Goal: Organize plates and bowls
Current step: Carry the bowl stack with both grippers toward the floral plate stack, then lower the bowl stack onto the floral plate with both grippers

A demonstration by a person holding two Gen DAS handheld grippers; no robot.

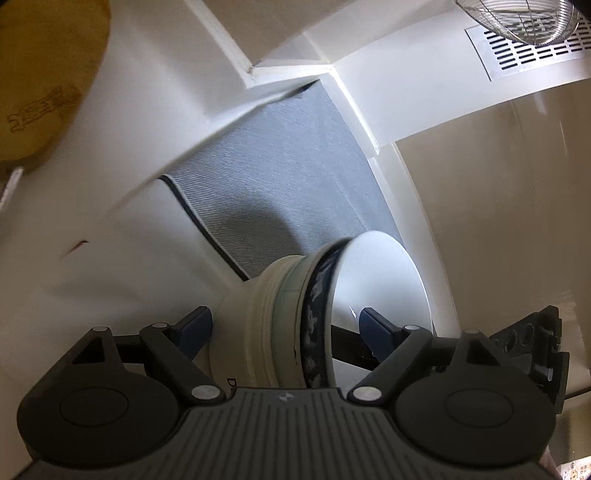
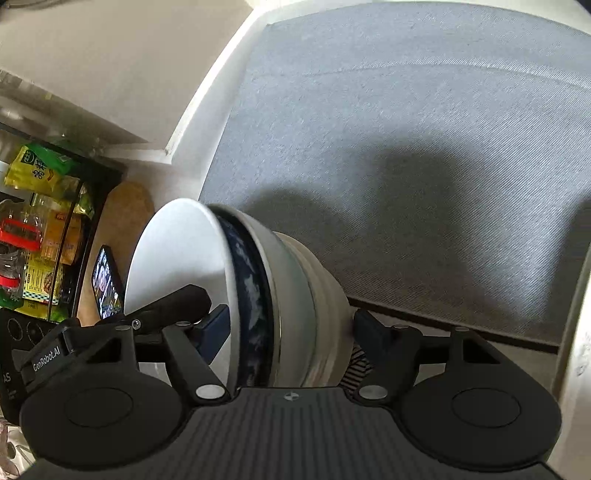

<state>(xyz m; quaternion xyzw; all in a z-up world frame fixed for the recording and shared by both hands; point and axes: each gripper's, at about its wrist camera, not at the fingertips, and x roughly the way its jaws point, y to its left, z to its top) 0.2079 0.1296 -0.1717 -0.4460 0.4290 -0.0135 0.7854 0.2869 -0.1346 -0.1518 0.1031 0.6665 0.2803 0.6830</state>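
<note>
A stack of nested bowls point(image 1: 280, 314) lies on its side in the air: a cream one at the base, a dark blue patterned one, and a white bowl point(image 2: 177, 254) innermost. My left gripper point(image 1: 284, 325) spans the stack, one pad against the cream base and the other inside the white bowl. From the opposite side my right gripper point(image 2: 291, 325) grips the same stack point(image 2: 295, 288) the same way. The left gripper's black finger point(image 2: 177, 301) shows inside the white bowl. Beneath lies a grey liner mat point(image 2: 406, 129), also in the left wrist view point(image 1: 277, 166).
White cabinet walls point(image 1: 207, 96) frame the grey mat. A wooden board point(image 1: 44, 74) sits at upper left; a wire basket point(image 1: 517, 22) hangs over a metal vent point(image 1: 535, 55). The right wrist view shows a shelf of packets point(image 2: 40, 221) and a phone point(image 2: 107, 284).
</note>
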